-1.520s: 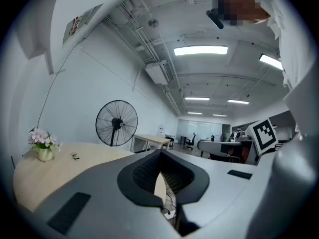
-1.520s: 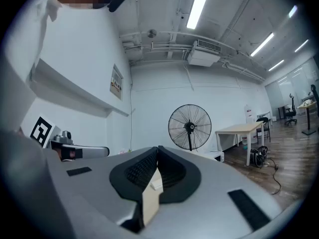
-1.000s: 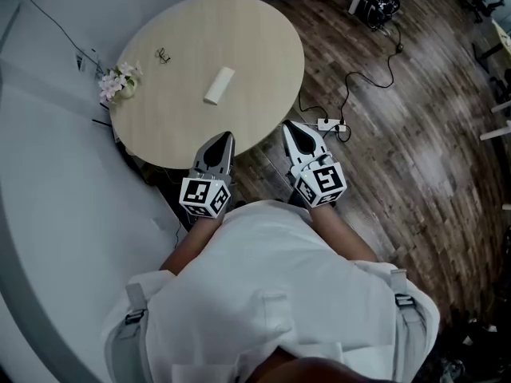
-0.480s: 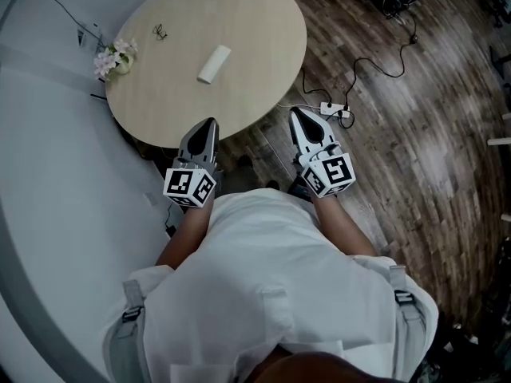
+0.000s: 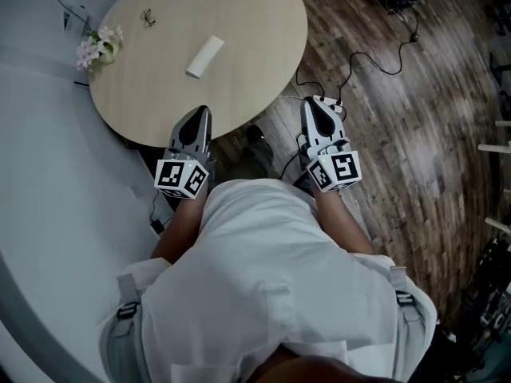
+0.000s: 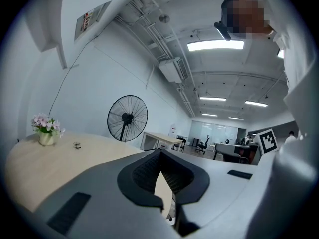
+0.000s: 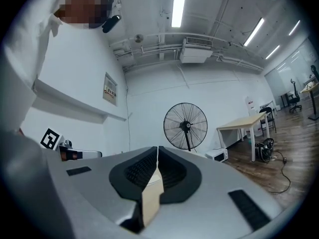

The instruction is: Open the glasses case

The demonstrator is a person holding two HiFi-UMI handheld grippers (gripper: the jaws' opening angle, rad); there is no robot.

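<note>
Standing by the round table (image 5: 247, 30), a person holds the left gripper (image 5: 200, 114) and the right gripper (image 5: 311, 104) close to the body. Both are squeezed closed with nothing in them. The glasses case (image 5: 205, 57) lies on the table, well apart from both.

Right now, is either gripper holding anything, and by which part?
Nothing is held. The left gripper and the right gripper both have their jaws shut on nothing. The glasses case lies untouched on the table, apart from both.
</note>
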